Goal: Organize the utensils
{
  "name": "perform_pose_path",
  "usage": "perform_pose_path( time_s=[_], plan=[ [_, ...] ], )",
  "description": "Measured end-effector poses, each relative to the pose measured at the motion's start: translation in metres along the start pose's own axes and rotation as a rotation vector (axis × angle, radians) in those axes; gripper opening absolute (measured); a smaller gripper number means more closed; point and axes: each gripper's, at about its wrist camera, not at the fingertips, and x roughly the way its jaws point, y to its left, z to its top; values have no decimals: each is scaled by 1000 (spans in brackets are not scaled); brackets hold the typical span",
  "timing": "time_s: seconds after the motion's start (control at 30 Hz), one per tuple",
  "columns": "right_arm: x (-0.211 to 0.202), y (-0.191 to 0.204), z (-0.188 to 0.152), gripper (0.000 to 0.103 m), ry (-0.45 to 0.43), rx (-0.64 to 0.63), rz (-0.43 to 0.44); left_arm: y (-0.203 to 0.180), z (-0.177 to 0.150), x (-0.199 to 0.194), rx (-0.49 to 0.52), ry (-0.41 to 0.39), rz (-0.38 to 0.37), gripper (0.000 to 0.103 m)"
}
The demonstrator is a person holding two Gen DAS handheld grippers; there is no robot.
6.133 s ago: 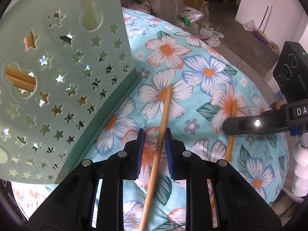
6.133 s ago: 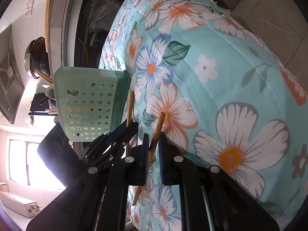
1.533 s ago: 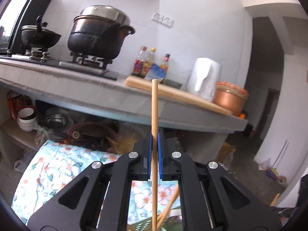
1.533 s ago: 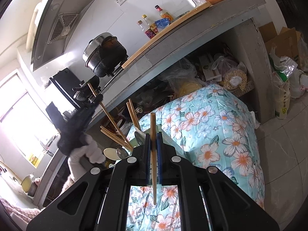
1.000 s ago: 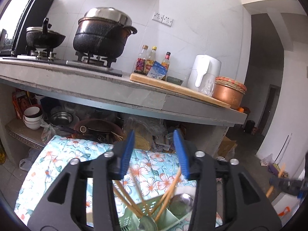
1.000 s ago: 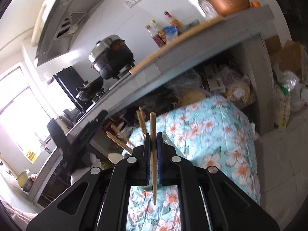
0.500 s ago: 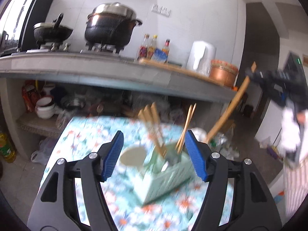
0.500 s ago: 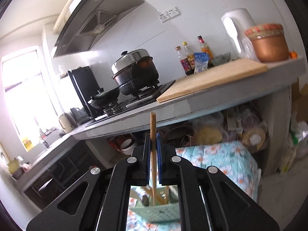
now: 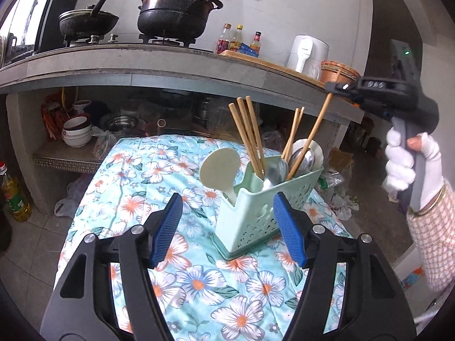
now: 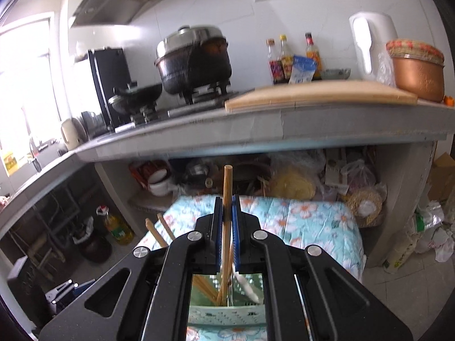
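Observation:
A pale green perforated utensil holder (image 9: 257,210) stands on the floral tablecloth (image 9: 159,182). It holds several wooden chopsticks (image 9: 247,133), metal spoons (image 9: 301,159) and a cream rice paddle (image 9: 220,167). My left gripper (image 9: 227,227) is open and empty, in front of the holder. My right gripper (image 10: 226,216) is shut on a wooden chopstick (image 10: 226,227), whose lower end is inside the holder (image 10: 224,315). In the left wrist view the right gripper (image 9: 335,87) holds that chopstick (image 9: 310,136) slanted above the holder's right side.
A grey counter (image 9: 142,65) behind the table carries black pots (image 9: 176,8), sauce bottles (image 9: 237,39), a cutting board (image 10: 318,93), a white kettle (image 9: 307,54) and a copper bowl (image 10: 416,71). Bowls and bags sit under it. An oil bottle (image 9: 14,193) stands on the floor at left.
My left gripper let go of its chopstick into the holder, opened and drew back. My right gripper came over the holder and lowered its chopstick's end into it.

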Motion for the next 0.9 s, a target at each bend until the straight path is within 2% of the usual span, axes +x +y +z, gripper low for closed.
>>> perform_pose_path(
  time_s=[0.1, 0.13, 0.17, 0.2, 0.23, 0.33, 0.43, 0.53, 0.7, 0.77, 0.9],
  plan=[
    [7, 2, -9, 9, 39, 0, 2, -7, 0, 3, 12, 21, -5, 66],
    [6, 2, -11, 15, 41, 0, 1, -9, 0, 3, 15, 24, -7, 67],
    [4, 2, -12, 29, 40, 0, 3, -10, 0, 4, 18, 28, -10, 67],
    [-1, 2, -12, 35, 31, 5, 4, -12, 0, 4, 20, 31, -12, 68],
    [-7, 1, -13, 40, 16, 10, 8, -15, 0, 4, 21, 35, -15, 69],
    [-24, -2, -16, 44, -23, 21, 2, -21, 0, 4, 21, 41, -7, 72],
    [-50, -6, -31, 59, -59, 51, -2, -26, 0, 2, 9, 31, 25, 79],
    [-66, -8, -52, 73, -61, 60, -34, -33, 0, 1, 8, 18, 101, 86],
    [-92, -11, -98, 89, -50, 23, -185, -46, 0, 8, 2, 66, 242, 90],
    [-101, -13, -111, 97, -60, 18, -248, -49, 0, 9, -3, 81, 260, 90],
    [-110, -18, -137, 97, -35, -10, -338, -59, -3, 9, 9, 90, 277, 91]
  ],
)
